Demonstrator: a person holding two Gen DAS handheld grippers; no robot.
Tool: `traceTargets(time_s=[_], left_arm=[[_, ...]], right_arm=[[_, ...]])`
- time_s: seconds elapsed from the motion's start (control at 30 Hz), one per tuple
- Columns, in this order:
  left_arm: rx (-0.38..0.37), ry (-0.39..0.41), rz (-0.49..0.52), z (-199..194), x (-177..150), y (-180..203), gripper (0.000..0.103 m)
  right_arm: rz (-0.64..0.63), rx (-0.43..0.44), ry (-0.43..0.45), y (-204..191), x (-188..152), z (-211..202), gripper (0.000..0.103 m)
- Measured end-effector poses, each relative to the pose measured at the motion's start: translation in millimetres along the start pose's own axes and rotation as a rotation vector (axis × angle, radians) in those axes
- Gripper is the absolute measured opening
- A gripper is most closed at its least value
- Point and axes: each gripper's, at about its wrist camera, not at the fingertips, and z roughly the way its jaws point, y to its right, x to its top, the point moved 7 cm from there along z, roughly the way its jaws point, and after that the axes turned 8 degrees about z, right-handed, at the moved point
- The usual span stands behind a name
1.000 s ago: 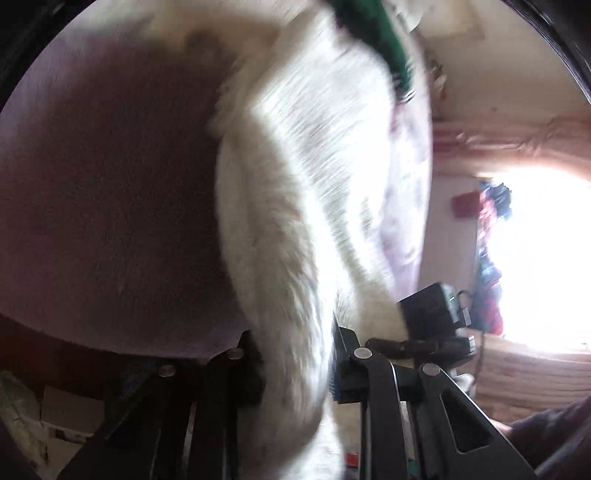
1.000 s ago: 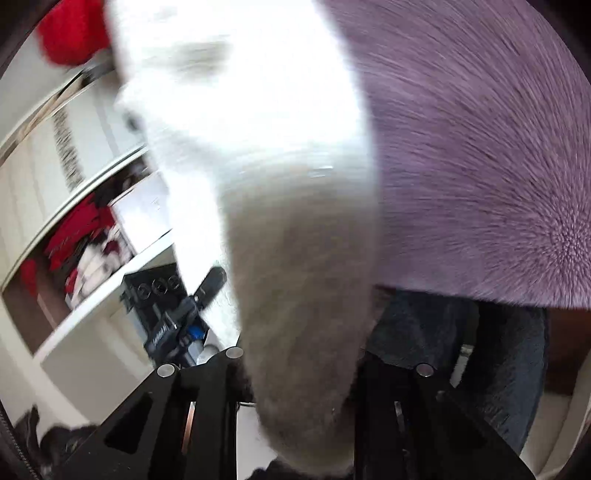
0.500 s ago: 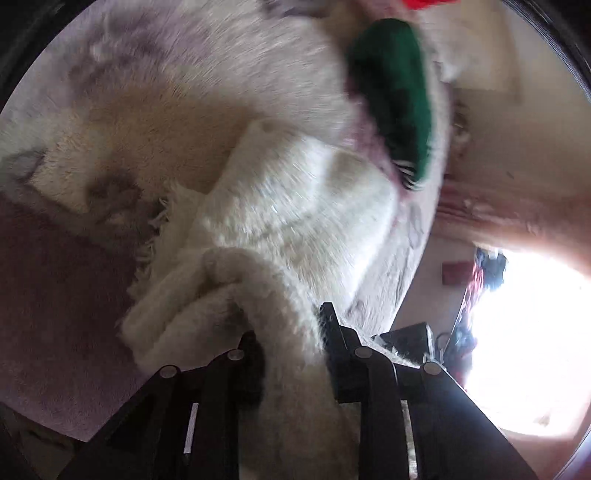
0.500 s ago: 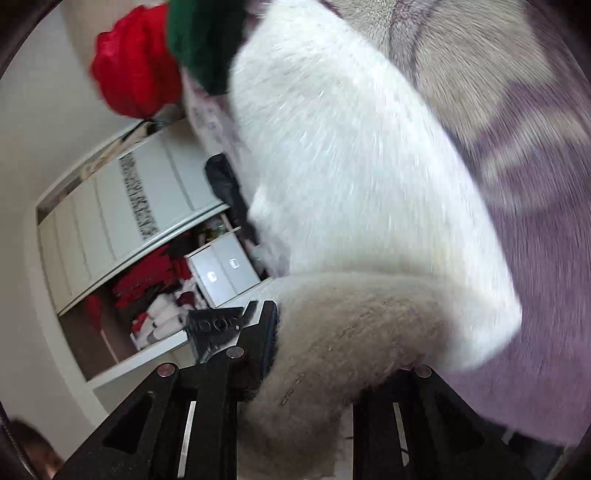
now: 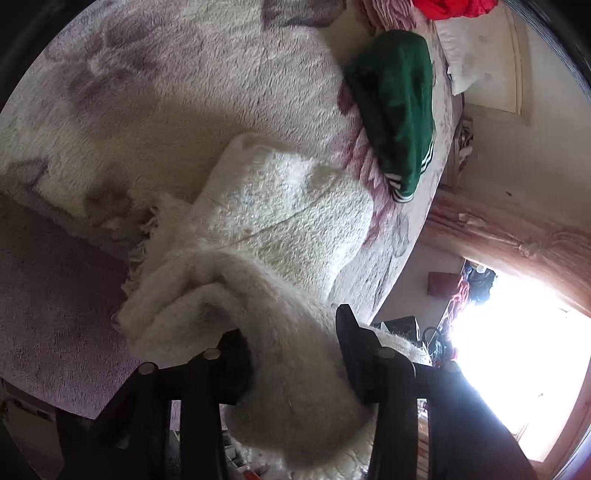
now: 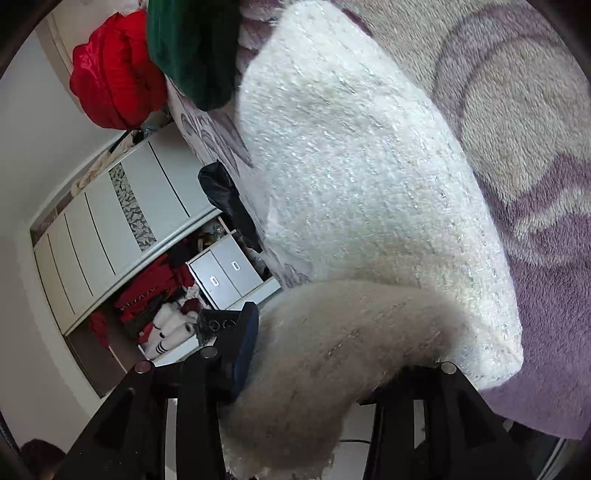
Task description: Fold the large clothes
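Note:
A thick fluffy white garment (image 5: 288, 218) lies on a bed covered by a purple-and-cream blanket (image 5: 184, 81). My left gripper (image 5: 295, 347) is shut on a bunched edge of the white garment, which drapes over and between the fingers. In the right wrist view the same white garment (image 6: 369, 177) spreads across the blanket (image 6: 535, 110). My right gripper (image 6: 325, 354) is shut on another bunched edge of it; the right finger is mostly hidden under the fabric.
A green garment (image 5: 399, 96) and a red one (image 5: 454, 7) lie at the far end of the bed; both also show in the right wrist view (image 6: 192, 48) (image 6: 114, 70). A white wardrobe (image 6: 122, 206) stands beside the bed. A bright window (image 5: 517, 354) is at the right.
Both grippers have carried the white garment down onto the bed; it now lies spread on the blanket instead of hanging in front of the cameras. The motion blur is gone.

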Motion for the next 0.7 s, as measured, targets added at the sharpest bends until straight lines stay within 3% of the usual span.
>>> traceTargets(time_s=[0.13,0.2,0.27,0.33,0.47,0.53,0.6,0.7], left_arm=[[-0.018,-0.013,-0.028,0.8,8.4,9.9,0.040],[-0.040,-0.014,-0.051,-3.7,7.5,13.0,0.042],[-0.064,-0.015,-0.074,-10.1,4.2,13.1,0.052],[-0.072,0.004,-0.082,-18.2,4.9,13.4,0.057],[-0.067,0.053,-0.040,-22.0,25.8,17.6,0.057],[-0.008,0.095,0.032,-18.6,44.3,20.7,0.057],[0.127,0.134,0.127,-14.1,60.9,19.0,0.057],[0.268,0.183,0.247,-16.0,69.0,22.5,0.057]], right_arm=[[0.014,-0.034,-0.014,-9.2,-4.2,0.0,0.050],[0.026,-0.013,-0.019,-15.8,-5.5,-5.0,0.062],[0.029,0.035,-0.018,-24.6,-6.9,-12.8,0.075],[0.016,0.045,0.007,-34.6,-5.8,-22.3,0.076],[-0.032,0.056,0.073,-54.4,2.6,-35.0,0.077],[-0.064,-0.012,0.120,-52.3,7.3,-45.5,0.077],[-0.122,-0.125,0.168,-46.1,7.3,-55.6,0.077],[-0.242,-0.344,0.263,-37.6,-0.7,-71.7,0.077]])
